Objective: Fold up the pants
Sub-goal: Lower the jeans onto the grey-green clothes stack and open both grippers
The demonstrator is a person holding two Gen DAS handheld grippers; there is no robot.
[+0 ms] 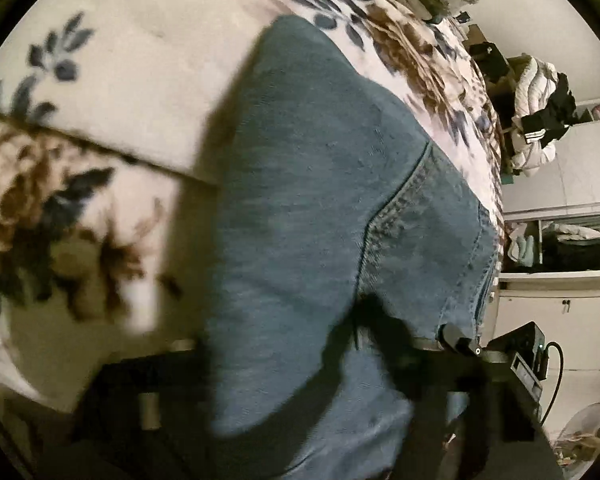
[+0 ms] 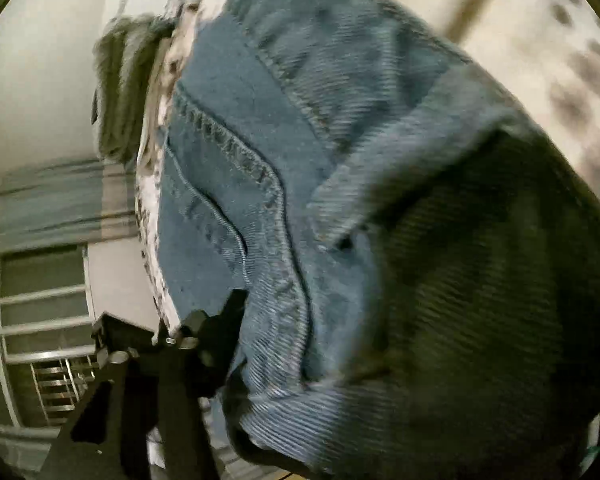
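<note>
Denim fills pretty much the whole bottom of both views, so close it's a blue smear: the jeans (image 1: 312,208) lie spread on a floral bedspread (image 1: 140,72) and run right down between the fingers of each claw. On the left wrist camera the left gripper (image 1: 300,392) has a dark finger on either side of the fabric, with a bunch of denim sitting in the gap, but it's too blurry and shadowed to say if the pads are actually pinching it. That view is the only one showing the wide flat stretch of leg, the curved seam, and the room off to the right: white cupboards (image 1: 572,308) and a pile of clothes (image 1: 540,120). The right wrist camera gets a much closer look at the jeans (image 2: 260,120): thick stitched seams, a folded-over flap and a big dark shadowed bulge on the right. One finger (image 2: 204,336) of the right gripper (image 2: 320,360) shows at lower left, touching the denim edge; the other is buried under cloth, so can't tell its grip either. Only this view catches the white railing (image 2: 40,320) and a grey fuzzy blanket (image 2: 128,88).
</note>
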